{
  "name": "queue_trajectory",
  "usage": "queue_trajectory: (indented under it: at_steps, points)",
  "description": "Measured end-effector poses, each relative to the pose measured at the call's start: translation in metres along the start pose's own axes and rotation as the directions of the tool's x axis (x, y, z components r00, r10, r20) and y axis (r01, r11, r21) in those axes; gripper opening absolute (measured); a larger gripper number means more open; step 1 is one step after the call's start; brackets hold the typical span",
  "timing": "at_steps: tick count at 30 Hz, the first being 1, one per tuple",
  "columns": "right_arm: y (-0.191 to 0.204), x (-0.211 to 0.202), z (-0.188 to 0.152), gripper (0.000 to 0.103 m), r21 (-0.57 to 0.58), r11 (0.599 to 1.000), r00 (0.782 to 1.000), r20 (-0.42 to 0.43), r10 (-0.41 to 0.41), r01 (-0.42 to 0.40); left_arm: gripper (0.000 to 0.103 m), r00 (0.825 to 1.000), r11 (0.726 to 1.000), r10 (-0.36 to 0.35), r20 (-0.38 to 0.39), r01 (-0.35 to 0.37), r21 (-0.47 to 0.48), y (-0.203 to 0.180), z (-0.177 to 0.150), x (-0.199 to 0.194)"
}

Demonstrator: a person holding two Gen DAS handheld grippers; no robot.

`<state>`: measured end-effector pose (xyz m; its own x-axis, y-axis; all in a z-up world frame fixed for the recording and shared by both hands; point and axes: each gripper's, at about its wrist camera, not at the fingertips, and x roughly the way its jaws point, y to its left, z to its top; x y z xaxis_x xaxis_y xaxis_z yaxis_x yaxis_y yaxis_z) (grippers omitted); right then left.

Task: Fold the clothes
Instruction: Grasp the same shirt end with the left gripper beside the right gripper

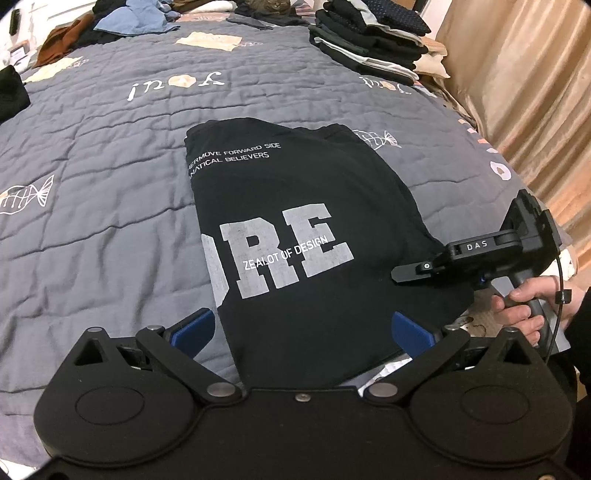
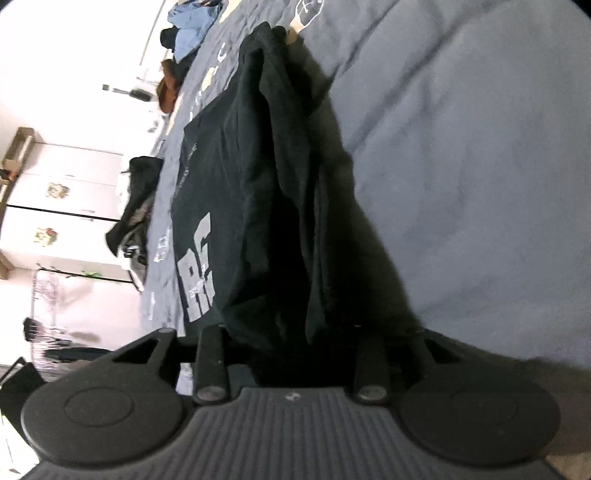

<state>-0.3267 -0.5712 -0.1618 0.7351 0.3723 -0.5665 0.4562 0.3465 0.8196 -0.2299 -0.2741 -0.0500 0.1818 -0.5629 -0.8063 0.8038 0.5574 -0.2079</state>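
Observation:
A black T-shirt (image 1: 295, 206) with grey "RE" lettering lies folded lengthwise on the grey quilt (image 1: 110, 221). My left gripper (image 1: 303, 332) is open at the shirt's near edge, its blue pads (image 1: 194, 328) on either side of the cloth. My right gripper (image 1: 400, 275), held by a hand (image 1: 524, 299), lies turned on its side at the shirt's right edge. In the right wrist view the black T-shirt (image 2: 258, 184) bunches up between that right gripper's (image 2: 291, 328) fingers, which the cloth hides; it appears shut on the folded edge.
A stack of folded dark clothes (image 1: 369, 40) sits at the far right of the bed. Loose garments, blue (image 1: 136, 18) and brown (image 1: 59, 40), lie at the far left. A beige curtain (image 1: 524, 92) hangs along the right side. White cupboards (image 2: 55, 192) stand beyond the bed.

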Motion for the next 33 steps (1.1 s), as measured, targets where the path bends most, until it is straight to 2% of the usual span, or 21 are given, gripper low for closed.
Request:
queue_trajectory:
  at_steps: [6, 11, 22, 33]
  points:
    - [0.008, 0.004, -0.002, 0.042, -0.013, 1.0, 1.0, -0.003, -0.008, 0.008, 0.103, 1.0, 1.0, -0.007, 0.002, 0.007, 0.011, 0.001, 0.001, 0.001]
    - [0.017, 0.007, -0.008, 0.032, -0.061, 0.996, 0.998, 0.02, -0.061, 0.062, 0.103, 1.0, 1.0, 0.006, 0.015, -0.006, 0.011, 0.006, 0.003, 0.001]
    - [0.021, 0.009, -0.011, 0.031, -0.053, 0.997, 0.998, 0.031, -0.063, 0.065, 0.103, 0.998, 0.995, -0.015, 0.066, 0.022, -0.099, 0.059, 0.034, 0.016]
    - [0.022, 0.008, -0.013, 0.031, -0.047, 0.997, 0.997, 0.037, -0.061, 0.063, 0.098, 0.984, 0.97, -0.142, 0.105, 0.159, -0.181, 0.103, 0.078, 0.072]
